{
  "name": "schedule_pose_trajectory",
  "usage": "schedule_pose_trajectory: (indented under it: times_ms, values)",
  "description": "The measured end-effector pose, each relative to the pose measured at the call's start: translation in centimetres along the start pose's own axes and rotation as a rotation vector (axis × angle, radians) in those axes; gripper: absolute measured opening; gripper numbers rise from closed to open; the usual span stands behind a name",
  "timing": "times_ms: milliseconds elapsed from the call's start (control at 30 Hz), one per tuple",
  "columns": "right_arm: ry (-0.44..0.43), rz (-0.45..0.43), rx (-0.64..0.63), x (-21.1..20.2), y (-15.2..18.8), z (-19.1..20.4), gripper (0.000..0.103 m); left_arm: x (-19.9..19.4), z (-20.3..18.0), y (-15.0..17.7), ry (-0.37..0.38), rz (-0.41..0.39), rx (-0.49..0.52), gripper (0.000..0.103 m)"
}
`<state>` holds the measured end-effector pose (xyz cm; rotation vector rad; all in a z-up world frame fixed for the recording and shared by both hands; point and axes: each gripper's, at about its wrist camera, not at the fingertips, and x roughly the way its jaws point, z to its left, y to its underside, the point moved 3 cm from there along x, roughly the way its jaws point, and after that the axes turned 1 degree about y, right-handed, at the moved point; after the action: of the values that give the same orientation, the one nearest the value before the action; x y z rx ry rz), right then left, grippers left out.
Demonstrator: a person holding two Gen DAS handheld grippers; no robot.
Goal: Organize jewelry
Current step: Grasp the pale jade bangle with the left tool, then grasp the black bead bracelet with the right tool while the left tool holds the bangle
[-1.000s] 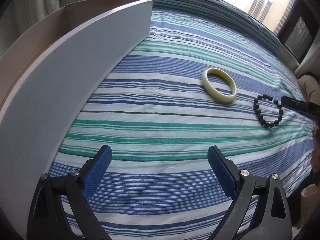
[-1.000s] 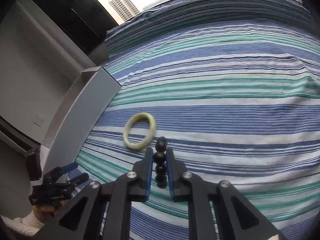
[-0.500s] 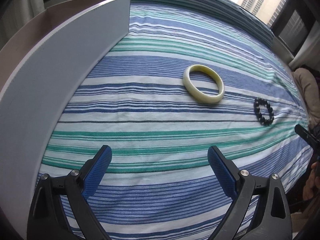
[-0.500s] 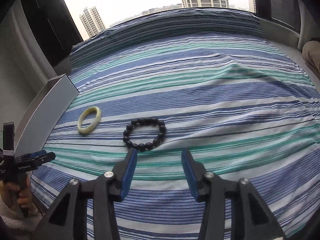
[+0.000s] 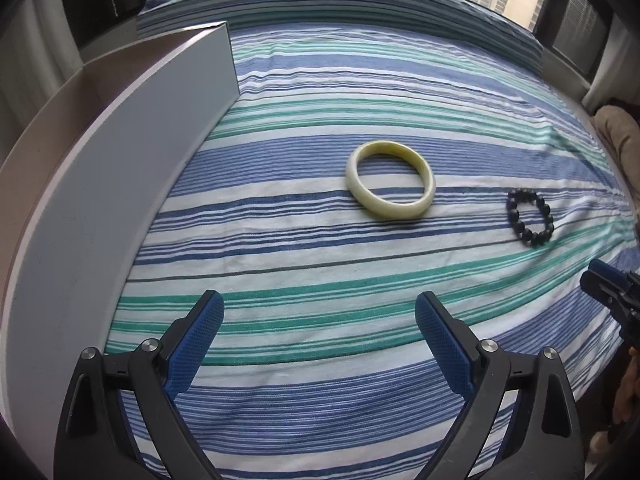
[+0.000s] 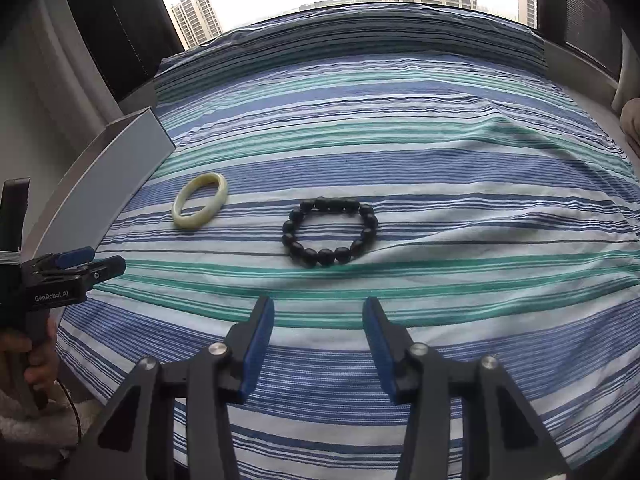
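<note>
Beads first: black bead bracelet (image 6: 330,232) lies flat on the striped bed (image 6: 440,168), straight ahead of my right gripper (image 6: 319,342), just beyond the tips. Right gripper jaws have just been opening, they stand parted with nothing between them, pads on no bead. Pale bangle (image 5: 391,179) sits flat to the left of the beads, apart from them, nearer the grey box (image 5: 120,184) that runs along the bed's left edge. My left gripper (image 5: 319,340) is spread wide and empty, aimed down at bare sheet near me, bangle farther off ahead.

Step in hand, as I judge it: pick a piece and carry it to the box. Bangle looks like the left gripper's job, closest to the box. To do it well: come down over one side of the ring so one pad goes inside the hoop and one outside, then pinch the band itself. It looks hard and smooth, so a grip on the curve may slip; close square across it. Sheet is soft and wrinkled, tips could snag cloth, so stay shallow. For the beads, grab across the strand, not a single bead. Box interior mostly hidden from here, can't tell any compartments.
</note>
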<state>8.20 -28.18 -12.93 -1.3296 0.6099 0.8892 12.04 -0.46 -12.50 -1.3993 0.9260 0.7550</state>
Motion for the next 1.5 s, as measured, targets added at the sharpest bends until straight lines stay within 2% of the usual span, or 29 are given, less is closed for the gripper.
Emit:
schedule_pose_trajectory:
  times_ms: [167, 233, 400, 467, 533, 600, 700, 767, 833, 867, 900, 967, 1100, 1300, 1433, 1500]
  values:
    - [0.001, 0.017, 0.005, 0.2, 0.3, 0.3, 0.048, 0.3, 0.1, 0.0, 0.002, 0.01, 0.014, 0.097]
    - [0.002, 0.026, 0.006, 0.3, 0.3, 0.5, 0.048, 0.7, 0.4, -0.4, 0.028, 0.035, 0.018, 0.097]
    - [0.004, 0.028, -0.001, 0.1, 0.6, 0.8, 0.048, 1.9, 2.9, -4.3, 0.161, 0.054, -0.132, 0.097]
    - [0.0, 0.022, 0.006, -0.2, 0.8, 0.8, 0.048, 2.8, 2.6, -6.0, 0.179, 0.055, -0.141, 0.096]
    - [-0.005, 0.02, 0.015, -0.3, 1.0, 0.8, 0.048, 4.2, 1.6, -7.4, 0.164, 0.062, -0.12, 0.094]
    - [-0.008, 0.02, 0.02, -0.5, 1.2, 0.7, 0.048, 5.9, 0.3, -8.0, 0.121, 0.087, -0.09, 0.082]
    - [-0.008, 0.009, 0.032, -1.2, 1.5, 0.4, 0.048, 8.0, -1.5, -8.1, 0.054, 0.123, -0.026, 0.071]
    - [-0.003, -0.001, 0.043, -1.8, 1.6, 0.0, 0.048, 8.5, -2.4, -7.9, -0.022, 0.105, 0.021, 0.069]
    - [0.006, -0.009, 0.057, -2.4, 1.7, -0.7, 0.048, 8.4, -2.9, -7.7, -0.018, 0.08, 0.027, 0.061]
    - [0.012, -0.012, 0.064, -2.5, 1.7, -1.2, 0.048, 8.2, -3.1, -7.7, -0.013, 0.07, 0.029, 0.045]
    - [0.018, -0.014, 0.071, -2.7, 1.7, -1.6, 0.048, 8.0, -3.4, -7.7, -0.01, 0.06, 0.045, 0.016]
    - [0.034, -0.019, 0.09, -2.7, 1.4, -2.7, 0.048, 7.8, -3.7, -7.6, -0.007, 0.061, 0.059, 0.009]
    - [0.063, -0.022, 0.126, -2.3, 0.2, -4.7, 0.048, 6.7, -2.6, -6.9, 0.096, 0.072, 0.004, 0.008]
    - [0.035, 0.011, 0.087, 1.2, -3.1, -4.8, 0.048, 4.3, -1.5, -5.4, 0.155, 0.054, -0.022, 0.008]
    - [0.065, 0.063, 0.028, 5.4, -5.4, -3.7, 0.047, 3.1, -0.5, -4.9, 0.181, 0.038, -0.041, 0.008]
    - [0.093, 0.094, -0.033, 6.9, -5.7, -2.7, 0.043, 2.3, -0.2, -4.7, 0.183, 0.028, -0.046, 0.008]
